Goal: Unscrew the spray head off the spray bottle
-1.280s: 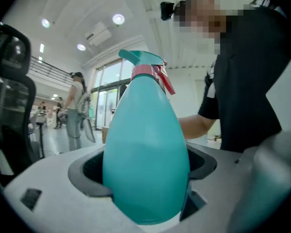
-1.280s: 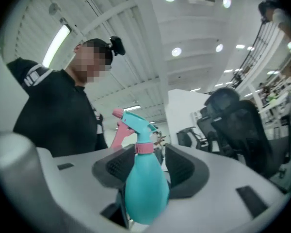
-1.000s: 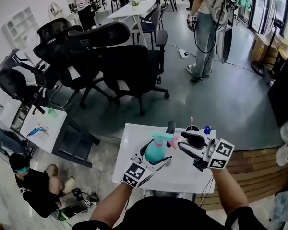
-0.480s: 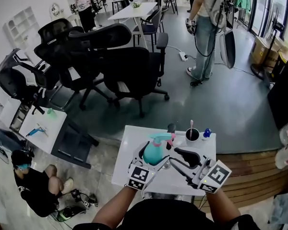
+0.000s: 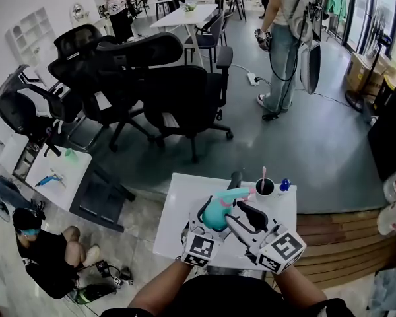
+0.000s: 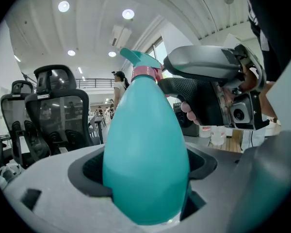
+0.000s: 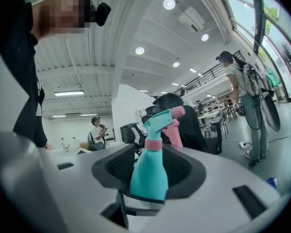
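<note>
The teal spray bottle (image 5: 214, 214) with its pink collar and teal-and-pink spray head (image 5: 233, 196) is held upright over the white table (image 5: 178, 203). My left gripper (image 5: 206, 211) is shut on the bottle's body (image 6: 145, 149), which fills the left gripper view. My right gripper (image 5: 243, 218) comes in from the right at the neck. Its jaws have just been opening. In the right gripper view the bottle (image 7: 149, 176) and spray head (image 7: 160, 120) stand between the jaws of my right gripper (image 7: 150, 181), with gaps on both sides. The right gripper (image 6: 208, 81) also shows beside the collar (image 6: 144, 72).
A dark cup (image 5: 264, 187) holding a pink stick, a small blue thing (image 5: 284, 184) and a black object (image 5: 235, 176) stand at the table's far edge. Black office chairs (image 5: 178, 91) crowd the floor beyond. A person (image 5: 284, 38) stands farther off; another (image 5: 46, 256) crouches at the left.
My right gripper has swung in from the right and drawn nearer, so its jaws now flank the bottle's upper part. The left gripper and bottle shifted slightly right.
</note>
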{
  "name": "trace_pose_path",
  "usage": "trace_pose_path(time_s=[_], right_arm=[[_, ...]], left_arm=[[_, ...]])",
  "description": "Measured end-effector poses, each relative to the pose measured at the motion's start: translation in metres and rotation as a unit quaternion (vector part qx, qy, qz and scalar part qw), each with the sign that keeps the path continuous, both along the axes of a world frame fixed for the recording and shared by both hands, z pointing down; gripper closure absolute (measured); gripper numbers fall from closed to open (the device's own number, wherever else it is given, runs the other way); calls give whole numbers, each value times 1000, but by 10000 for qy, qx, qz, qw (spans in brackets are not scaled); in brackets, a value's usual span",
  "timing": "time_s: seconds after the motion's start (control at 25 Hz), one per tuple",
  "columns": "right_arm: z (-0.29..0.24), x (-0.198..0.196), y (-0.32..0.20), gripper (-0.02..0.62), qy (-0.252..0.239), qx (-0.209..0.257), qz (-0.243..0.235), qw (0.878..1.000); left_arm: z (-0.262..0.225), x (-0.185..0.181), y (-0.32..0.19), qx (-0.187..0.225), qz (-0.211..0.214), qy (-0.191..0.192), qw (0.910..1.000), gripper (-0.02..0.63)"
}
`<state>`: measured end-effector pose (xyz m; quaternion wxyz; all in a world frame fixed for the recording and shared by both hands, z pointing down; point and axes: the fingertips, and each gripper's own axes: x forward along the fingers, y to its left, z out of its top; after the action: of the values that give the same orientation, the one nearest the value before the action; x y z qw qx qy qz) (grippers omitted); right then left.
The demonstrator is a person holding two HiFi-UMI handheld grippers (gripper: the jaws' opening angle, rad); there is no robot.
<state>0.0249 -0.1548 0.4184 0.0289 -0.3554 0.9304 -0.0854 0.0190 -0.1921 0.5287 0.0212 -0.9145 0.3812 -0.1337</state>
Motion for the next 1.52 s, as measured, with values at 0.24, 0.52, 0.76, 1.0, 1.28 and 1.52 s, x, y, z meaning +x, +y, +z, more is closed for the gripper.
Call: trace_pose_path(time_s=[0.24,0.52,0.76,1.0,1.28,1.52], right_arm=[[-5,-4,-4,393,-79,-35,147,9999],[-5,0,-12,414,-138,-82,290,9994],[-8,1,-9,459,-243,-20,-48,9997],[-17,1,3,460,-26,288,-1092,9936],[-26,-2,47,462,124,777,-2847,9554],[-27,0,49,457,42,919,-2865,9537]], left_arm=[[4,5,4,48,-8,-144,9999,161],[5,10,7,175,56,-361,9992,161],[-2,21,19,-84,579,40,9983,161],[-14,29,34,-76,1282,182,9915,161],[-23,45,81,-185,2901,463,9557,161],[-24,45,81,-314,2882,615,9551,161]])
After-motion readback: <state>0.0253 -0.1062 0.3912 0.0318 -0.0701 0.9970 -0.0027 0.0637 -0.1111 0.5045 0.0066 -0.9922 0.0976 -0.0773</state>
